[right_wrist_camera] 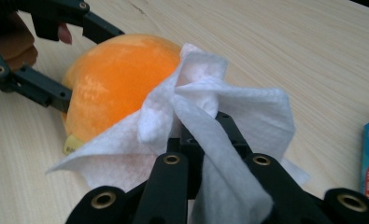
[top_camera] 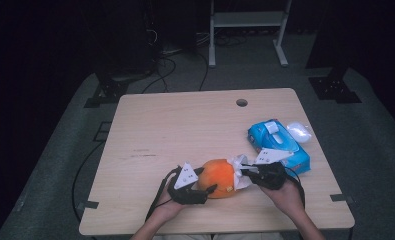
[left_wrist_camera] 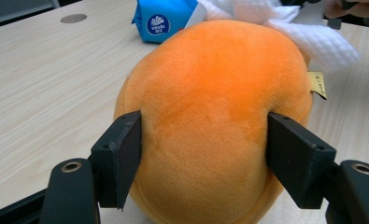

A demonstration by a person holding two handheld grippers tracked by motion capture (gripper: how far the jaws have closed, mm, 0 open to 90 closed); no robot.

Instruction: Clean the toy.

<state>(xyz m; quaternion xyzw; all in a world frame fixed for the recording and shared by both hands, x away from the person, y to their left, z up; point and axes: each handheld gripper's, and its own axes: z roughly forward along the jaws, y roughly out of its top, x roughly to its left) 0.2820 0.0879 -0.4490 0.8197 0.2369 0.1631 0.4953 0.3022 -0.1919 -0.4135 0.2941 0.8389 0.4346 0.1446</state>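
At the bottom of the high view your forearms are cut off by the frame edge, and both hands sit low at the near edge of the table (top_camera: 150,130). Your left gripper (top_camera: 205,192) has its two black jaws pressed against the sides of the orange plush toy (top_camera: 219,177), low centre of the frame; in the left gripper view the pads dent the fur at lower left and lower right, so it is clamped on the toy (left_wrist_camera: 210,116). The toy's underside is cut off by the bottom edge there, and a small yellow tag (left_wrist_camera: 316,85) on its right side is too small to read.

Your right gripper (right_wrist_camera: 205,128) has its jaws together on a white tissue (right_wrist_camera: 229,112), which is draped over them and hides the tips. The tissue lies against the toy (right_wrist_camera: 121,79) towards the upper left of that view.

Farther back, right of centre in the high view, a blue tissue pack (top_camera: 279,144) lies on the table, with a small pale object just beyond it, too blurred to identify. The room beyond the table is dark.
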